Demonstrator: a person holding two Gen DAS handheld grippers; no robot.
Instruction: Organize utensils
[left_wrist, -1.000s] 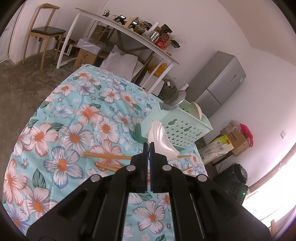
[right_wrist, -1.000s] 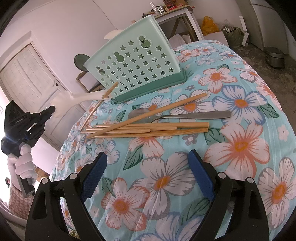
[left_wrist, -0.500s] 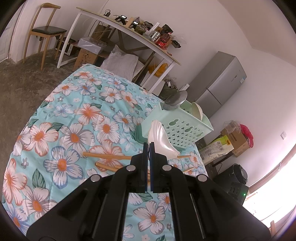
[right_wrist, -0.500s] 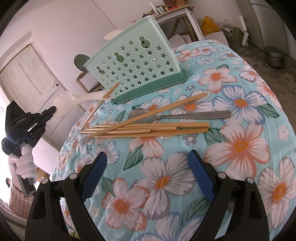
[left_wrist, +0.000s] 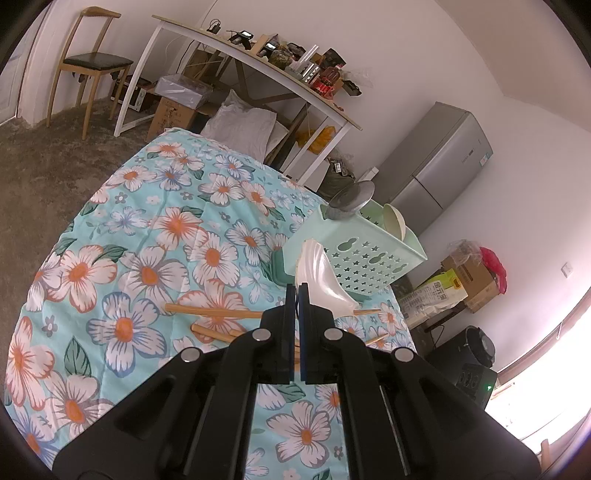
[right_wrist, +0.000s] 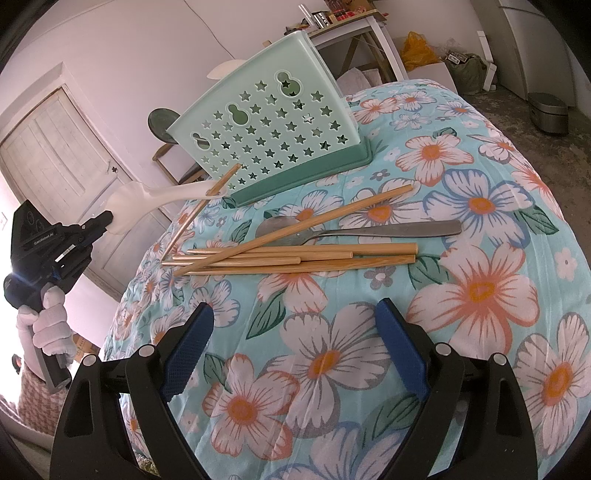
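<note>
Now, the scene by parts:

Left tongs (left_wrist: 296, 295): pressed together, pinching the white spoon (left_wrist: 325, 277) by its flat handle end; in the right wrist view the same tongs (right_wrist: 105, 219) hold it clear above the flowered table (right_wrist: 480, 206).

White spoon axis: in the left wrist view it runs from the tong tips towards 1 o'clock, its far end reaching towards the caddy; in the right wrist view it lies nearly level, pointing from 9 towards 3 o'clock.

Mint caddy (left_wrist: 364, 254): stands at about 1 o'clock from the left tongs, just beyond the spoon; a metal ladle (left_wrist: 351, 197) and a pale spoon (left_wrist: 393, 219) already stand in it.

Right tongs (right_wrist: 295, 343): spread wide, empty, hovering over the cloth.

Chopsticks (right_wrist: 295, 256): a loose bundle at 12 o'clock from the right tongs, long axis running 9 to 3 o'clock, across the tongs' line; one stick (right_wrist: 201, 214) leans off towards 11 o'clock.

Metal spoon (right_wrist: 369, 230): lies just behind the bundle, handle towards 3 o'clock, partly under one crossing stick.

Nearer hand: the left is nearer the caddy, the right nearer the chopsticks.

Coming move, as I judge it: the left carries the spoon up and over the caddy's rim.
</note>
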